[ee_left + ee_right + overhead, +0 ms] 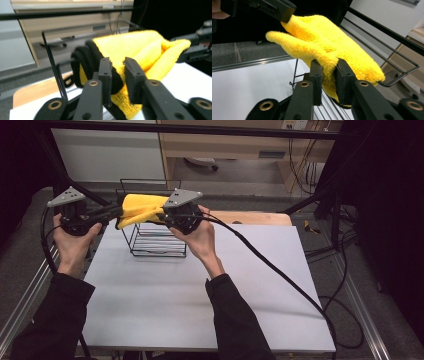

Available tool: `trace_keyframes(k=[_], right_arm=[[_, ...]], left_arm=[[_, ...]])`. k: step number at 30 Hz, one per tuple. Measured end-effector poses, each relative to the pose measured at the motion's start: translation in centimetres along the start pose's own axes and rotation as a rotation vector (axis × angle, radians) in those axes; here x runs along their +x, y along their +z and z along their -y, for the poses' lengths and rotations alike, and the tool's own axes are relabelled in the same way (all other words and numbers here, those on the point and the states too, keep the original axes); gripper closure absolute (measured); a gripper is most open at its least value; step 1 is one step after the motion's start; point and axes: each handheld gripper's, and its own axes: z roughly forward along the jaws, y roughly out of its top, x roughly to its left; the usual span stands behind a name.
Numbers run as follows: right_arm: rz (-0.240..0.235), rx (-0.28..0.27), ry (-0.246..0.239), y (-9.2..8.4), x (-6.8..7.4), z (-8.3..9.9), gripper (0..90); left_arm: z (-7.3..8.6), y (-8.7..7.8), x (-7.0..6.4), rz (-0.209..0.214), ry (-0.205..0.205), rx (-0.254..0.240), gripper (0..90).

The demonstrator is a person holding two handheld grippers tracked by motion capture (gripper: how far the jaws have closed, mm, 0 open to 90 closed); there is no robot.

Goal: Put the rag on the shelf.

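The yellow cloth (140,208) hung over the wire rack's (155,245) top edge (folded), long axis running gripper to gripper; left gripper (116,212) and right gripper (161,215) each clamped an end.

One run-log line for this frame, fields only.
left gripper: shut on yellow cloth | right gripper: shut on yellow cloth | cloth: held between both, above wire basket | basket: on white table

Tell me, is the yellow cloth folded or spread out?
Folded: the yellow cloth hangs doubled in layers between the left gripper and right gripper, above the wire basket.
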Motion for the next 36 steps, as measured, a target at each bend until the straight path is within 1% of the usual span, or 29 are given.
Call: trace_keyframes(k=[3,5,7,9,11,12,14,15,16,18,20,21,23,24,26,27,31,33,36], right_arm=[[-0.008,-0.004,0.004,-0.2,0.3,0.2,67.7],[-0.015,-0.012,0.019,-0.5,0.4,0.3,61.4],[-0.023,-0.017,0.033,-0.8,0.4,0.4,58.2],[-0.027,-0.02,0.054,-1.1,0.4,0.6,52.8],[-0.021,-0.033,0.07,-1.4,0.3,0.8,50.6],[-0.014,-0.037,0.079,-1.6,0.1,0.9,49.3],[-0.001,-0.05,0.119,-1.8,-0.3,1.2,47.1],[0.012,-0.043,0.149,-1.8,-0.5,1.4,47.0],[0.029,-0.034,0.174,-1.7,-0.7,1.7,48.2],[0.046,-0.004,0.211,-1.2,-0.9,2.2,50.4],[0.062,0.016,0.23,-0.5,-0.9,2.8,51.5],[0.069,0.023,0.243,-0.1,-0.8,3.1,52.3],[0.07,0.024,0.274,0.7,-0.7,3.8,53.4],[0.067,0.027,0.284,1.0,-0.7,4.0,55.4],[0.072,0.025,0.287,1.7,-0.6,4.5,60.6],[0.072,0.024,0.288,1.9,-0.5,4.6,65.1],[0.091,0.013,0.283,2.3,-0.5,4.9,78.0],[0.092,0.012,0.284,2.2,-0.6,4.9,80.3],[0.092,0.015,0.283,2.2,-0.7,5.0,80.5]], left_arm=[[0.4,-0.1,0.0,0.004,0.005,0.015,80.3],[0.7,-0.1,-0.1,0.002,0.009,0.019,80.6],[1.0,-0.1,-0.1,0.0,0.015,0.021,80.7],[1.2,0.0,-0.2,-0.011,0.033,0.026,80.6],[1.4,0.2,-0.3,-0.02,0.048,0.035,80.6],[1.6,0.4,-0.4,-0.027,0.061,0.043,80.6],[1.8,0.7,-0.5,-0.031,0.075,0.06,80.6],[2.0,0.9,-0.6,-0.037,0.081,0.067,80.6],[2.1,1.1,-0.7,-0.044,0.089,0.072,80.6],[2.2,1.4,-0.8,-0.056,0.101,0.073,80.6],[2.4,1.7,-0.9,-0.071,0.114,0.074,80.6],[2.5,1.8,-0.9,-0.073,0.113,0.07,80.6],[2.7,1.9,-0.7,-0.08,0.118,0.068,80.5],[2.8,2.0,-0.7,-0.081,0.114,0.064,80.4],[3.1,2.2,-0.6,-0.085,0.104,0.062,79.7],[3.2,2.3,-0.5,-0.091,0.099,0.063,79.4],[3.8,2.9,-0.1,-0.087,0.055,0.064,76.8],[4.0,3.0,0.1,-0.082,0.039,0.06,75.2],[4.2,2.9,0.3,-0.077,0.021,0.064,70.1]])
